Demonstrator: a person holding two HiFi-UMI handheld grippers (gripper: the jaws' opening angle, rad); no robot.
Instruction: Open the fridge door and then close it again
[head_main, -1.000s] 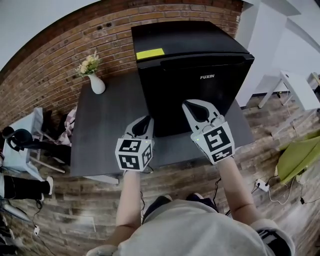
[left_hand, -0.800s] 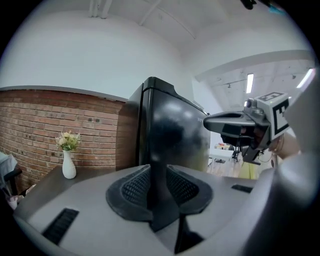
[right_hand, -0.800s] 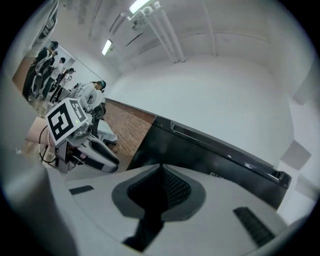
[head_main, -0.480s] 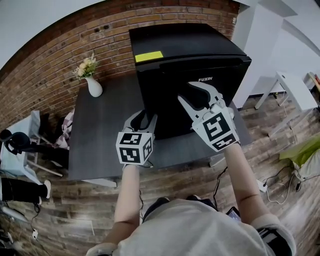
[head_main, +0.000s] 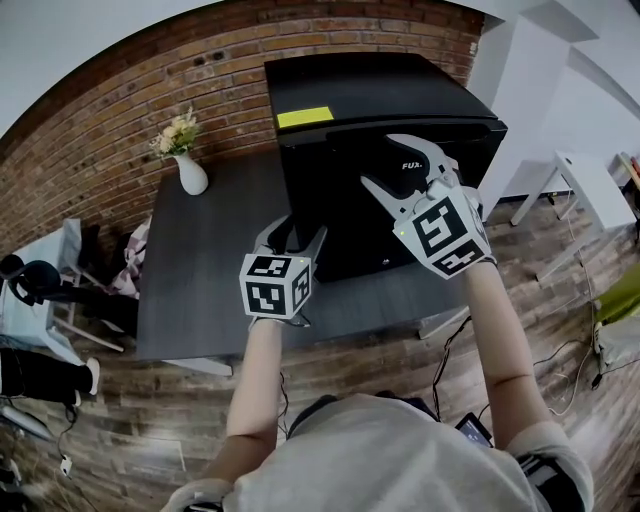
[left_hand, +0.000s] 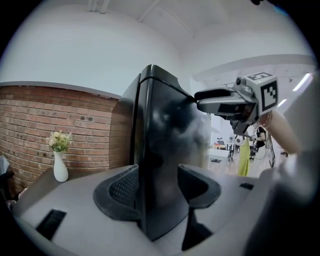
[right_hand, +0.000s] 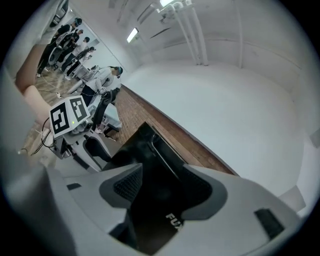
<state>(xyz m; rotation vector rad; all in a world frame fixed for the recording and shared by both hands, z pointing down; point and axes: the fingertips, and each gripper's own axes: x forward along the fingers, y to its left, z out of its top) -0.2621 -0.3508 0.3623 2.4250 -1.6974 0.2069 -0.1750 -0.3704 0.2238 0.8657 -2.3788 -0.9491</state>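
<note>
A black mini fridge (head_main: 380, 120) stands on a dark table (head_main: 210, 260) with its door closed and a yellow label (head_main: 305, 117) on its top. My left gripper (head_main: 295, 232) is open at the fridge's lower left front corner. In the left gripper view the fridge's (left_hand: 170, 140) front edge runs between the spread jaws of the left gripper (left_hand: 159, 187), and the pads do not press on it. My right gripper (head_main: 392, 160) is open high on the door, rolled on its side, by the brand lettering (right_hand: 175, 220). Both pairs of jaws have just been opening, and nothing is gripped.
A white vase of flowers (head_main: 190, 165) stands on the table's back left, by the brick wall (head_main: 120, 110). A white side table (head_main: 590, 175) is at the right. Chairs and clutter (head_main: 50, 290) sit at the left, and cables (head_main: 560, 390) lie on the wooden floor.
Both grippers went from shut to open. The right gripper rose up the fridge door and rolled onto its side. The left gripper shifted only slightly towards the fridge.
</note>
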